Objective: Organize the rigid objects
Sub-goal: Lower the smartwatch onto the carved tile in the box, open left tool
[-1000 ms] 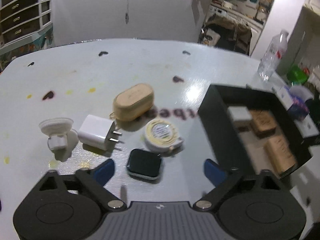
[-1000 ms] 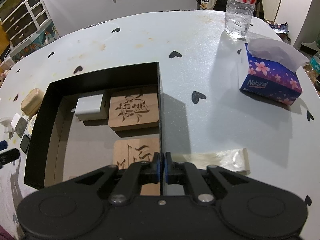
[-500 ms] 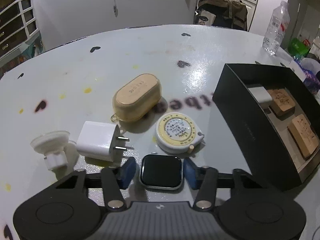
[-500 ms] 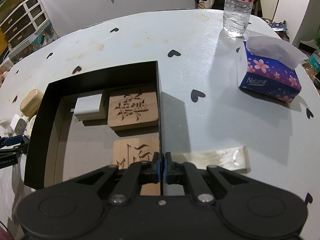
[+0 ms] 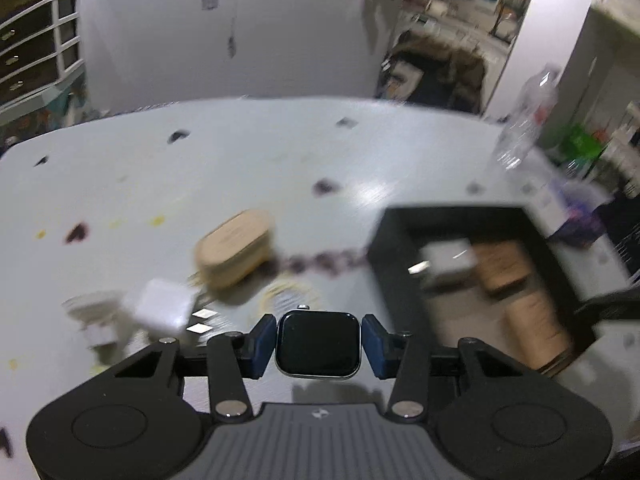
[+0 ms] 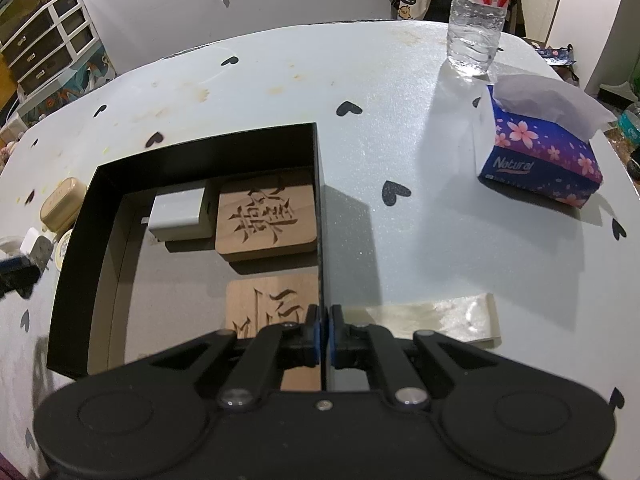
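Note:
My left gripper point(image 5: 319, 345) is shut on a black square smartwatch face point(image 5: 318, 348) and holds it above the table. Below lie a tan oval case point(image 5: 234, 251), a white plug charger point(image 5: 162, 309), a yellow tape measure point(image 5: 290, 295) and a white suction cup point(image 5: 86, 312). The black box point(image 6: 96, 248) holds a white adapter point(image 6: 178, 212) and two carved wooden blocks point(image 6: 266, 216). My right gripper point(image 6: 325, 328) is shut on the box's right wall point(image 6: 318, 200).
A water bottle point(image 6: 476, 16) stands at the far right of the table. A blue flowered tissue box point(image 6: 540, 152) sits right of the black box. A pale flat strip point(image 6: 432, 316) lies beside my right gripper. White drawers point(image 6: 44, 48) stand beyond the table's left.
My left gripper closed on the smartwatch face and lifted it off the table, swinging the view toward the box. My right gripper stays clamped on the box wall.

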Demonstrator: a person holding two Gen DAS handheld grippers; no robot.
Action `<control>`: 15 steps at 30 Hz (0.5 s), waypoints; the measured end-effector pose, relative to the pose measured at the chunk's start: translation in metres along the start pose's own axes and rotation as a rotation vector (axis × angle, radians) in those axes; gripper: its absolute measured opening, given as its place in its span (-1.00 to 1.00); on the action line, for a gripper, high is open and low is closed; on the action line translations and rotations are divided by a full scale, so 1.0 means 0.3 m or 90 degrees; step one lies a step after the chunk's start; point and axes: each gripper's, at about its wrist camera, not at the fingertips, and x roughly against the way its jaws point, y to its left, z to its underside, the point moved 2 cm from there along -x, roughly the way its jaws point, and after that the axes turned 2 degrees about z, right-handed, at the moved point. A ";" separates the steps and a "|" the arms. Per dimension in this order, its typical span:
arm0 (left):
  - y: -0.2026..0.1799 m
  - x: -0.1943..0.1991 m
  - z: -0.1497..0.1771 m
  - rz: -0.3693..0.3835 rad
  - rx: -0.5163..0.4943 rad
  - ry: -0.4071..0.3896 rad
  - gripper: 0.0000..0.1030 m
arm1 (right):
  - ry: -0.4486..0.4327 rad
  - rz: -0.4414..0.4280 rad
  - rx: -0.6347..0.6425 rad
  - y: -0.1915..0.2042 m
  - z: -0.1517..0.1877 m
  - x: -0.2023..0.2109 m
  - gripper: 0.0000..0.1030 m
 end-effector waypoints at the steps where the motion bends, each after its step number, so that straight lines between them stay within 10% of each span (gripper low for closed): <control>1: -0.028 0.008 -0.013 0.016 0.001 -0.007 -0.08 | 0.000 -0.001 -0.001 -0.001 0.001 0.000 -0.91; 15: -0.412 -0.208 -0.167 0.146 -0.053 0.050 -0.08 | -0.004 -0.001 -0.001 0.000 0.004 0.002 -0.91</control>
